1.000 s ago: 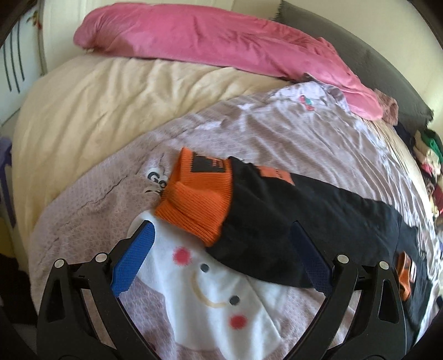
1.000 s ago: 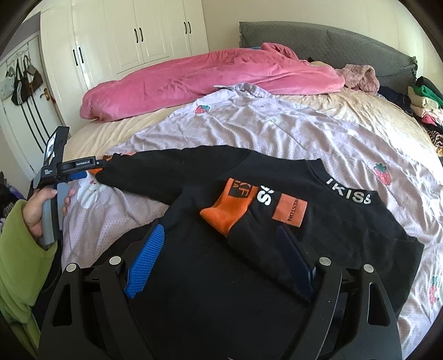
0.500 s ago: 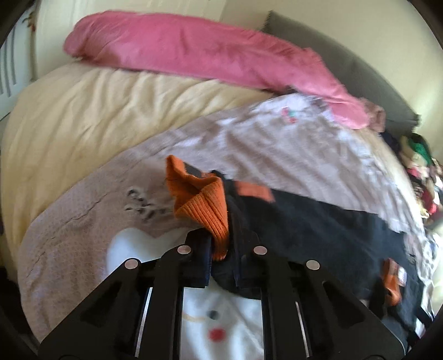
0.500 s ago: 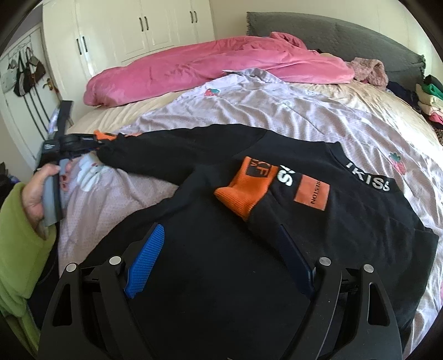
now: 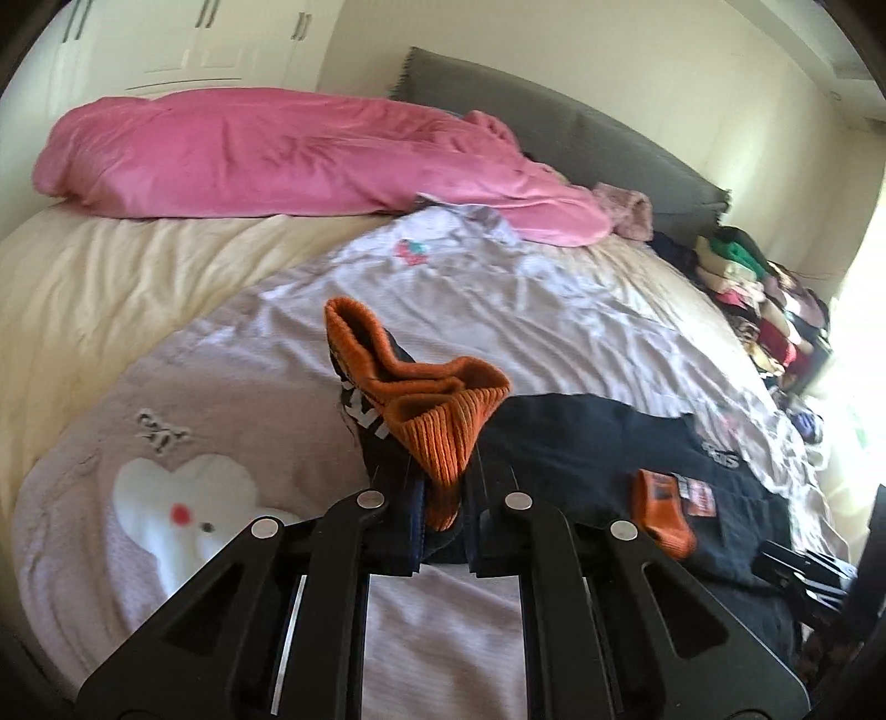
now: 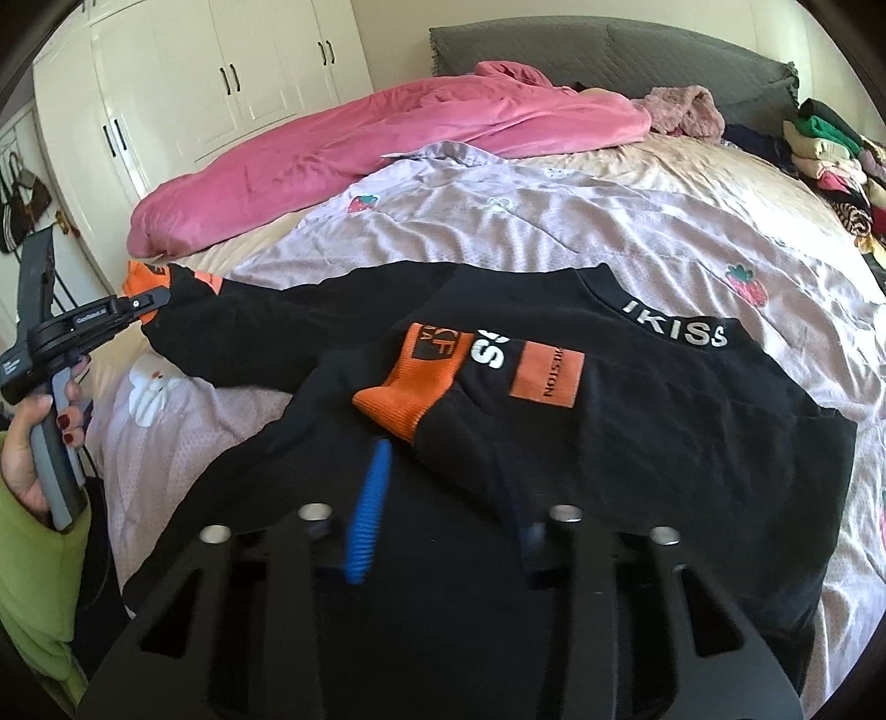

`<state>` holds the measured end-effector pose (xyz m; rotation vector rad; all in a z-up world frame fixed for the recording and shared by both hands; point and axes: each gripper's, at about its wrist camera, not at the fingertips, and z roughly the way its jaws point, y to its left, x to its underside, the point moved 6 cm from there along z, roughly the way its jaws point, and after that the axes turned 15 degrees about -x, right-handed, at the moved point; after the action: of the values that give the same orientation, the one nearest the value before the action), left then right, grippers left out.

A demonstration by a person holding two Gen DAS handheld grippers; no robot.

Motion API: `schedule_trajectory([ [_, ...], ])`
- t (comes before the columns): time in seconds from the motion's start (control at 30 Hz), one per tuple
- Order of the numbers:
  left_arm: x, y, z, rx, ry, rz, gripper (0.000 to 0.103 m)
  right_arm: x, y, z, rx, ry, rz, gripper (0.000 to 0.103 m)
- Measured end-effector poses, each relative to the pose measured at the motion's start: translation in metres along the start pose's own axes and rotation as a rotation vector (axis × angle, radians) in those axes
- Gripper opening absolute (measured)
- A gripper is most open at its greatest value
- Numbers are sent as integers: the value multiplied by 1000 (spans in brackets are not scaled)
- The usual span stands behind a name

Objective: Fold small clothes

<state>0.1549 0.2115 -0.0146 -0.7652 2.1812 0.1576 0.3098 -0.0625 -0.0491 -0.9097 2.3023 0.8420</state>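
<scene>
A small black sweatshirt (image 6: 637, 471) with orange cuffs lies spread on a lilac sheet (image 6: 554, 221). One sleeve is folded across its chest, its orange cuff (image 6: 410, 387) near the middle. My left gripper (image 5: 443, 498) is shut on the other sleeve's orange cuff (image 5: 443, 432) and holds it lifted off the bed; it also shows in the right wrist view (image 6: 138, 302) at the far left. My right gripper (image 6: 448, 498) hovers over the sweatshirt's lower body, its jaws partly closed with a gap between them and nothing in them.
A pink duvet (image 6: 387, 138) lies along the far side of the bed before a grey headboard (image 6: 609, 50). A pile of folded clothes (image 6: 830, 149) sits at the far right. White wardrobes (image 6: 221, 83) stand at the back left.
My left gripper closed on the orange cuff and lifted the sleeve up and toward the sweatshirt. My right gripper's jaws have narrowed over the sweatshirt's body.
</scene>
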Motion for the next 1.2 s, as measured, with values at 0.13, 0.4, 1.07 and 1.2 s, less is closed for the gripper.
schedule_trajectory([
  [0.13, 1, -24, -8, 45, -6, 27, 4, 0, -4, -9, 8, -14, 13, 7],
  [0.4, 11, -92, -20, 130, 0, 128, 4, -4, -20, -40, 28, -78, 52, 7],
  [1.07, 81, -219, -6, 283, 146, 363, 3, -3, -52, -79, 59, -151, 155, 33],
  [1.2, 97, -229, -2, 326, 200, 385, 15, -1, -57, -82, 55, -160, 175, 35],
])
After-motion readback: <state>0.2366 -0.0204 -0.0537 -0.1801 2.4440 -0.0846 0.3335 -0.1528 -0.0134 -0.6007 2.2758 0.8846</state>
